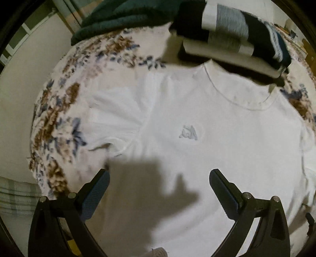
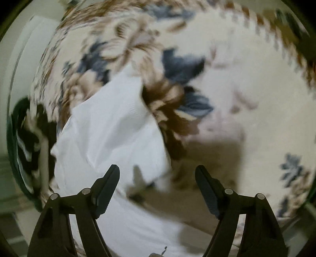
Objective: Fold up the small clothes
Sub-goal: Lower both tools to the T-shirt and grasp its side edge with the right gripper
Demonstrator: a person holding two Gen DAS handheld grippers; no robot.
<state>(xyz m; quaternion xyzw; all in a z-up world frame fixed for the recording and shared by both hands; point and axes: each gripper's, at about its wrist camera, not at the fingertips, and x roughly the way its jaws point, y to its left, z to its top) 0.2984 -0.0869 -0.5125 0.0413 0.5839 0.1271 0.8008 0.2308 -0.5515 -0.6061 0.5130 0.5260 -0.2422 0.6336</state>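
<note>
Right hand-held gripper (image 2: 157, 174): jaws apart, nothing between | white shirt (image 2: 110, 128): sleeve spread left of centre | floral bedspread (image 2: 246, 89): beneath, blurred | dark clothes (image 2: 33, 138): left edge

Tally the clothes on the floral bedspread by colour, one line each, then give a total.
White T-shirt, spread flat: 1
Dark green garment, bunched: 1
Folded stack of black, grey and white pieces: 1 stack, pieces not countable
Total: 3 groups
</note>
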